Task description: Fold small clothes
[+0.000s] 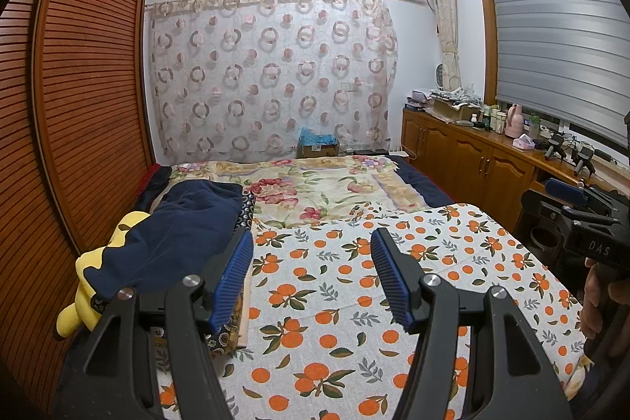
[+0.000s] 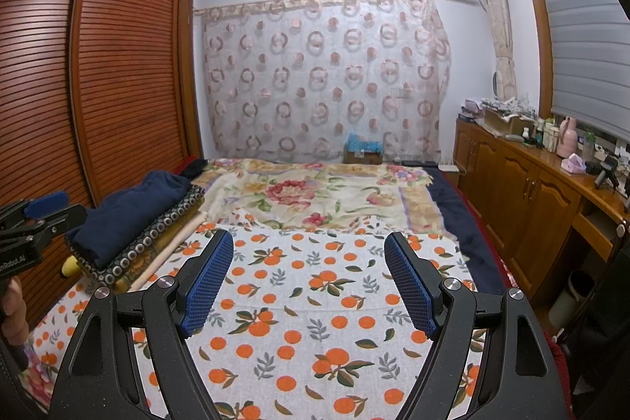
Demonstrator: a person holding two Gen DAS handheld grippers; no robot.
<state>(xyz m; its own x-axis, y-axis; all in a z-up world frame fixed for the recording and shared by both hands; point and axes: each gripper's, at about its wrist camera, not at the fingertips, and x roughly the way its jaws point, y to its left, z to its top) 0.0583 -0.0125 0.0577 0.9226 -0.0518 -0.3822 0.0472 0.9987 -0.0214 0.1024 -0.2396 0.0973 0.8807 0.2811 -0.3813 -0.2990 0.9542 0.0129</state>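
The orange-print sheet (image 2: pixel 315 302) is matt woven cloth with a slightly coarse look. The navy garment (image 1: pixel 173 231) is soft, matt fabric. The wardrobe (image 1: pixel 90 85) is slatted wood with a satin sheen. Gripper pads (image 2: pixel 409 286) — blue, ribbed, rubbery — sit on matt black plastic arms with bright metal pins.

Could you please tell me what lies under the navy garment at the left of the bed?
The navy garment tops a folded stack: a dark circle-patterned cloth sits directly beneath, with cream fabric lower down. A yellow plush toy pokes out beside it. Anything deeper is covered.
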